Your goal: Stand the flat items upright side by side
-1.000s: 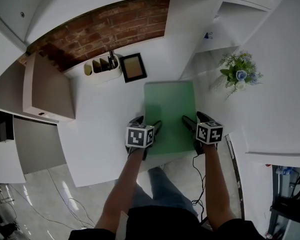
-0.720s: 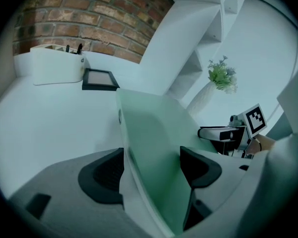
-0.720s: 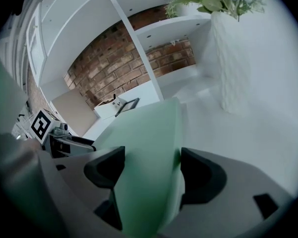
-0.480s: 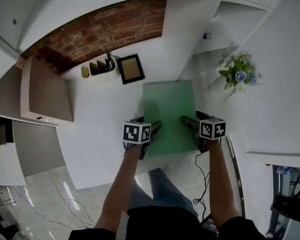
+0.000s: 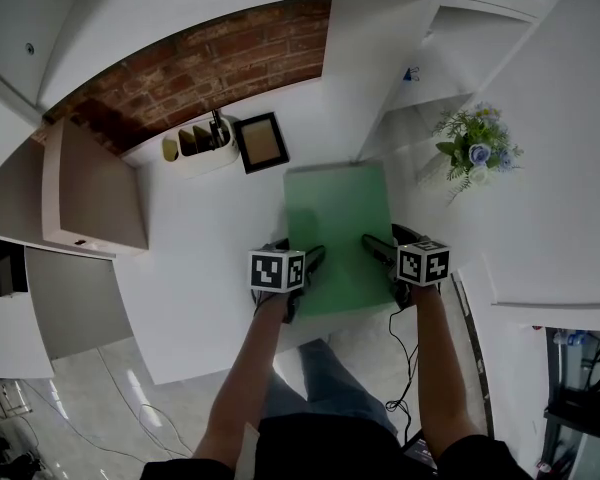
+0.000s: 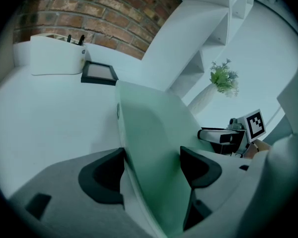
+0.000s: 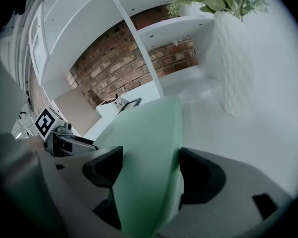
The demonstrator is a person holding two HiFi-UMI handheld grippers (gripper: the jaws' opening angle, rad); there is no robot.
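Observation:
A flat green folder (image 5: 338, 228) lies on the white table (image 5: 200, 258), its long side running away from me. My left gripper (image 5: 298, 250) sits at its near left corner. In the left gripper view the folder's left edge (image 6: 149, 128) runs between wide jaws, and neither pad presses on it. My right gripper (image 5: 383, 238) sits at the near right corner. Its jaws have just been opening, and they stand wide with the folder's right edge (image 7: 144, 133) between them. Each gripper shows in the other's view: the right gripper (image 6: 223, 135) and the left gripper (image 7: 64, 143).
A white pen holder (image 5: 202, 146) and a dark picture frame (image 5: 261, 140) stand at the back by the brick wall. A white vase of flowers (image 5: 477, 148) stands to the right below white shelves. A tan box (image 5: 90, 183) sits at far left. The table's near edge (image 5: 230, 353) is just behind the grippers.
Both grippers stay at the folder's near corners. The folder has not moved. Only the head view has shifted slightly.

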